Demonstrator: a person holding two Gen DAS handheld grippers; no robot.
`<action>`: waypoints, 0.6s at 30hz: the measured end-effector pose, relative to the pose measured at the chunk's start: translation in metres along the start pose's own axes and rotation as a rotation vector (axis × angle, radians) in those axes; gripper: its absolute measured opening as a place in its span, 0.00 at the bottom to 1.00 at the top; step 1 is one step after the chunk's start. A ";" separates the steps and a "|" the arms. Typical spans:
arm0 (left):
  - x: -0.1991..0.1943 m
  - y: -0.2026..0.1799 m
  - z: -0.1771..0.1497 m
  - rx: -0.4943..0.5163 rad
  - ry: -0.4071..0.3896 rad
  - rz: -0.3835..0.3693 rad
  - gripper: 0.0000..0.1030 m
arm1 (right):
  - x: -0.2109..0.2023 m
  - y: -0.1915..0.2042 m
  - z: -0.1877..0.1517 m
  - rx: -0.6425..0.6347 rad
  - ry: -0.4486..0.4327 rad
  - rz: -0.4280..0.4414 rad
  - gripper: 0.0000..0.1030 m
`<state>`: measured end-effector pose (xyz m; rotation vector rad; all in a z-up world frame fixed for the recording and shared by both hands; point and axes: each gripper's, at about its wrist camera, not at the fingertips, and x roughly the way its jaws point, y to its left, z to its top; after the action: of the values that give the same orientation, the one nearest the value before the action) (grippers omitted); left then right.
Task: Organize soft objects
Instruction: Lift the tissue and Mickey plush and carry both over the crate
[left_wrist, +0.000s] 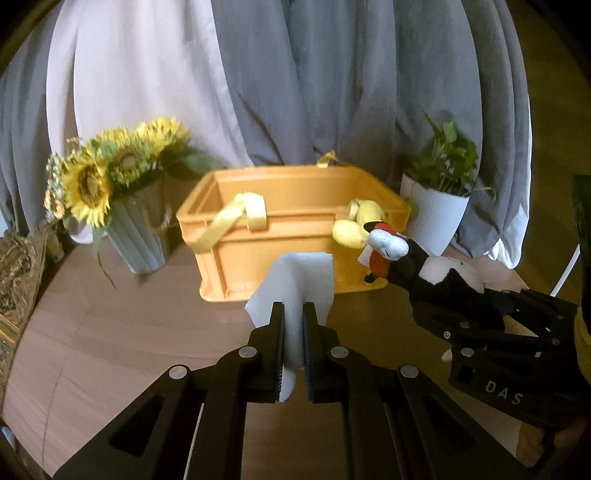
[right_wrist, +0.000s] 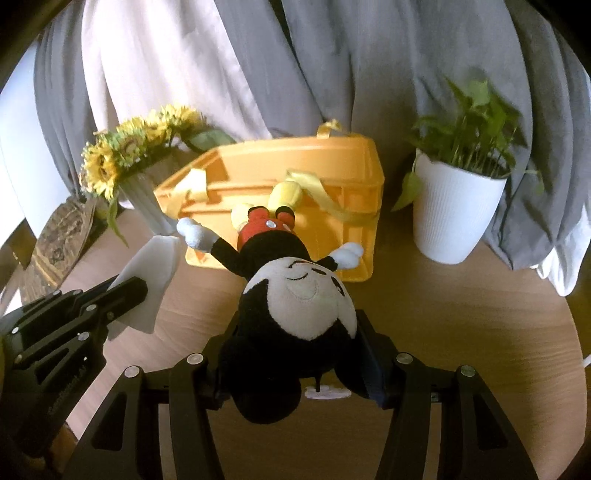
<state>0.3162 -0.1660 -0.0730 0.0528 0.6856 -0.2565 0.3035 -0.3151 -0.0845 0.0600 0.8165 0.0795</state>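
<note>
My left gripper (left_wrist: 294, 314) is shut on a white folded cloth (left_wrist: 295, 280) and holds it above the table, in front of the orange crate (left_wrist: 258, 254). My right gripper (right_wrist: 295, 332) is shut on the head of a Mickey Mouse plush (right_wrist: 295, 291), held upside down with its yellow feet toward the orange crate (right_wrist: 354, 236). In the left wrist view the plush (left_wrist: 413, 266) and the right gripper (left_wrist: 436, 306) are at the right, near the crate's right end. In the right wrist view the left gripper (right_wrist: 136, 288) with the cloth (right_wrist: 151, 266) is at the left.
A sunflower bouquet in a ribbed vase (left_wrist: 136, 232) stands left of the crate. A green plant in a white pot (right_wrist: 450, 214) stands to its right. Grey and white curtains (left_wrist: 295, 81) hang behind. The crate has yellow ribbon handles (left_wrist: 236, 218). The wooden table (left_wrist: 110, 350) is round.
</note>
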 end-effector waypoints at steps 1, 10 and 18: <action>-0.003 0.000 0.002 0.000 -0.008 0.001 0.10 | -0.003 0.001 0.001 0.001 -0.008 0.000 0.55; -0.025 0.011 0.021 0.008 -0.102 0.021 0.10 | -0.025 0.016 0.018 -0.021 -0.092 -0.007 0.55; -0.037 0.018 0.037 0.004 -0.175 0.031 0.10 | -0.039 0.026 0.036 -0.044 -0.167 -0.009 0.55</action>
<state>0.3166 -0.1457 -0.0215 0.0447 0.5102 -0.2299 0.3021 -0.2939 -0.0293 0.0211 0.6480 0.0823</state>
